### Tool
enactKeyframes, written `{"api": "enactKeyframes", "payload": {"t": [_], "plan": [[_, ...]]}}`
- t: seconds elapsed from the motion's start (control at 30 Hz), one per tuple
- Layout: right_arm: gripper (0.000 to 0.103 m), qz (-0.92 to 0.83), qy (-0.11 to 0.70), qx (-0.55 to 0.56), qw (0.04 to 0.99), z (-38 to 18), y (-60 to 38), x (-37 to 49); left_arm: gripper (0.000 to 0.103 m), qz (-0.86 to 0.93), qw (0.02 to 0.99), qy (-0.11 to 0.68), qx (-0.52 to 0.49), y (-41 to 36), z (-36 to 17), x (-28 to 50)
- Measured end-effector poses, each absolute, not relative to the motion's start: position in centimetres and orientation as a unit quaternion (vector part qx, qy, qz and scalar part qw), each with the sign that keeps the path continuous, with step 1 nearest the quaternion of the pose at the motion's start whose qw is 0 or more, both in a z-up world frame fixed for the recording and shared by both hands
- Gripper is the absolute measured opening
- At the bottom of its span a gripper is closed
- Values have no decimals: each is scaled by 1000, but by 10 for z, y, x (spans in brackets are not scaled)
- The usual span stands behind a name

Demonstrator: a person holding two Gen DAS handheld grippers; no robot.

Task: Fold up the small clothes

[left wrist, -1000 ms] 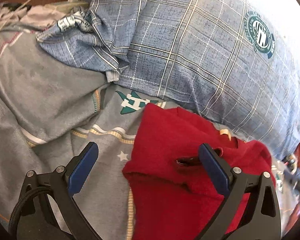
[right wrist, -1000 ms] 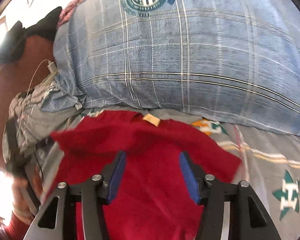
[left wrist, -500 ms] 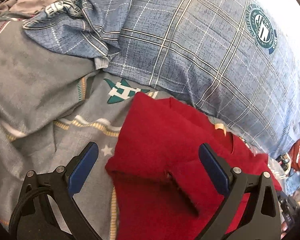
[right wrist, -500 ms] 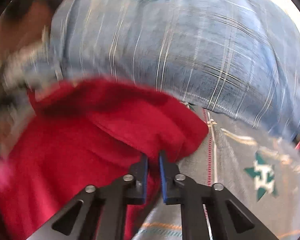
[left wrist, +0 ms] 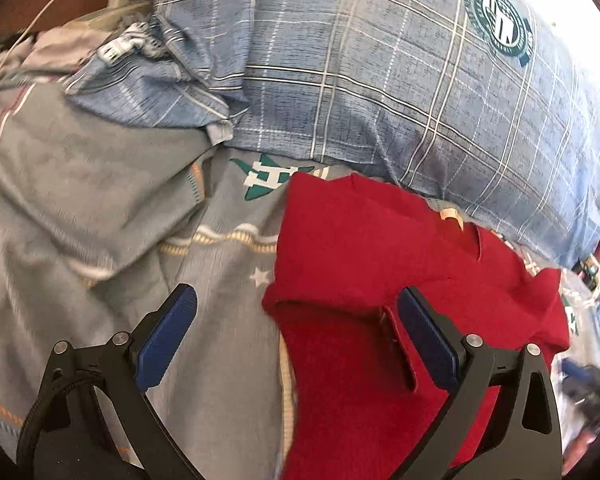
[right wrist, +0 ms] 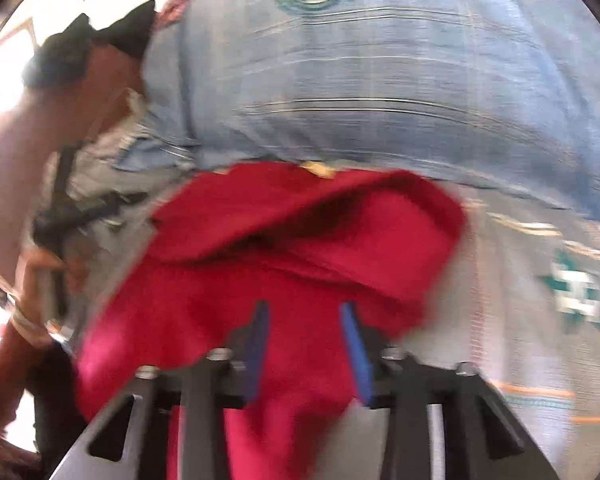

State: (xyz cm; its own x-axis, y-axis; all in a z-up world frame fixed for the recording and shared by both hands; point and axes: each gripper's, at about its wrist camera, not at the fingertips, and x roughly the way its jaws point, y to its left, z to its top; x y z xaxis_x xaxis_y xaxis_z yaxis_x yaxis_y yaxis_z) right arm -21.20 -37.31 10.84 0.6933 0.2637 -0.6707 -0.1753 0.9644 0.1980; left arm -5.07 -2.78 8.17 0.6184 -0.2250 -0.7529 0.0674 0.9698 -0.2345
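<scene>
Folding the red garment (left wrist: pixel 364 264) is underway, judged to be at the sleeve-fold stage: the garment is lying on the grey printed bedsheet (left wrist: pixel 220 360), its collar edge just beside the blue plaid pillow (left wrist: pixel 380 80) at the sheet's far edge.

The left gripper (left wrist: pixel 296 332) is hovering with fingers wide apart, gripping nothing; its right pad is sitting over a folded sleeve.

The right gripper (right wrist: pixel 306 340) is opening its fingers above the red fabric, with cloth below but no pad pressing it.

The next move is likely calling for a fresh pinch on a hem or side edge.

The left wrist view is showing a white charger cable (left wrist: pixel 40 20) at the far left corner; the right wrist view, blurred, is showing a person's hand (right wrist: pixel 40 276).
</scene>
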Motion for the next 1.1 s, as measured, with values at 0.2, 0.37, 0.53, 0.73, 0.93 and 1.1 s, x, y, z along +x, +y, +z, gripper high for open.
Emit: {"api": "enactKeyframes", "payload": {"t": [0.2, 0.37, 0.53, 0.73, 0.93, 1.1], "plan": [[34, 158, 422, 17, 893, 77, -297, -131, 101, -69, 901, 420, -82, -28, 73, -55], [34, 139, 382, 16, 913, 107, -287, -57, 101, -82, 889, 430, -134, -15, 64, -43], [34, 88, 400, 87, 908, 105, -311, 8, 101, -94, 894, 417, -135, -14, 65, -44], [56, 127, 356, 179, 908, 122, -343, -52, 101, -116, 897, 411, -115, -32, 76, -36], [56, 139, 333, 155, 919, 108, -350, -149, 101, -123, 896, 425, -41, -68, 80, 8], [69, 95, 311, 142, 935, 92, -363, -201, 60, -122, 881, 457, 23, -110, 60, 34]]}}
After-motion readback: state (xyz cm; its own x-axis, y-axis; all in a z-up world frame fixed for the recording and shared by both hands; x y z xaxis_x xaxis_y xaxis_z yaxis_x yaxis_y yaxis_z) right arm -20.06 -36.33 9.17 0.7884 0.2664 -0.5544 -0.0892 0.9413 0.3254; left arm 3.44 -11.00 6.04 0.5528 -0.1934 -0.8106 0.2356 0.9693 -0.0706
